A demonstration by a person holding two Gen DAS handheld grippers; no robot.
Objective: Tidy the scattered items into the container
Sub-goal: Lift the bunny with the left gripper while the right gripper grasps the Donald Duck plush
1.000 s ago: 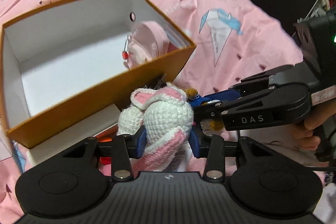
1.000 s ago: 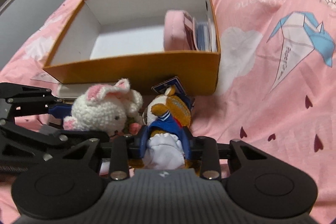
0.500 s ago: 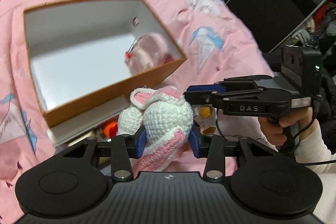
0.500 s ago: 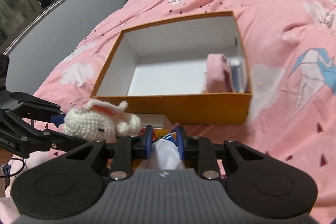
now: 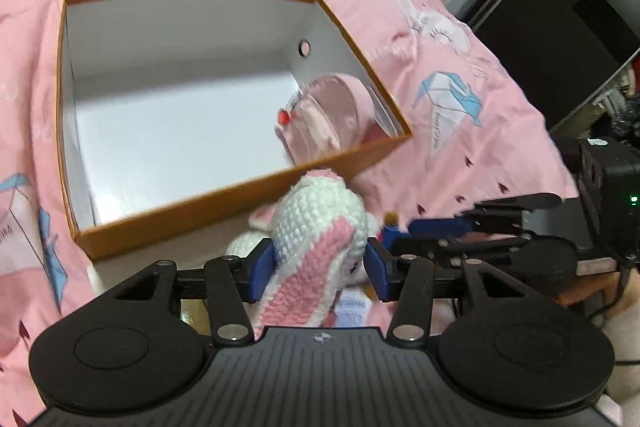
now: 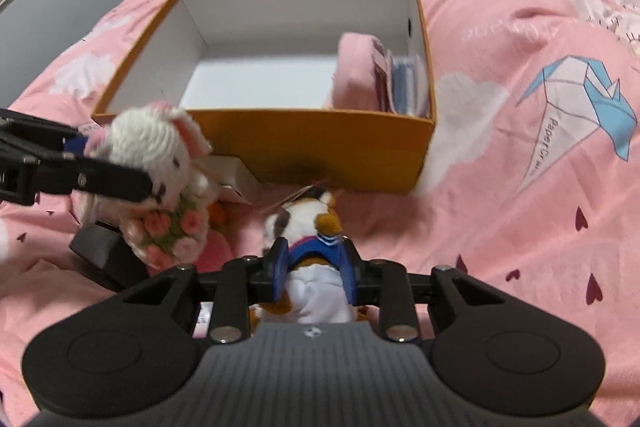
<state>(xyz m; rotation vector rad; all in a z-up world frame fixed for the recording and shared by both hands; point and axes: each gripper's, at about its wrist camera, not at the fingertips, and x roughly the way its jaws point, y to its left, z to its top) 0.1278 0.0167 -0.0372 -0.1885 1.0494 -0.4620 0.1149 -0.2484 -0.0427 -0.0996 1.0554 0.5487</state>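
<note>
An open orange box (image 5: pixel 240 195) with a white inside lies on the pink bedspread; it also shows in the right wrist view (image 6: pixel 312 143). A pink pouch (image 5: pixel 324 115) stands at its right end, also seen from the right wrist (image 6: pixel 356 67). My left gripper (image 5: pixel 318 263) is shut on a white and pink crochet bunny (image 5: pixel 320 227), held in the air in front of the box; the bunny (image 6: pixel 160 155) holds a flower bouquet. My right gripper (image 6: pixel 312 267) is shut on a plush cat in a blue collar (image 6: pixel 308 223), just in front of the box's near wall.
A white box lid (image 6: pixel 232 171) lies under the box's near edge. A dark block (image 6: pixel 104 251) and a small orange item (image 6: pixel 218 213) lie on the bed (image 6: pixel 520 187) below the bunny. A grey wall runs at the far left.
Both grippers have moved up and toward the box with their toys held. The bunny has turned upright and hangs higher, near the box's near-left corner.
</note>
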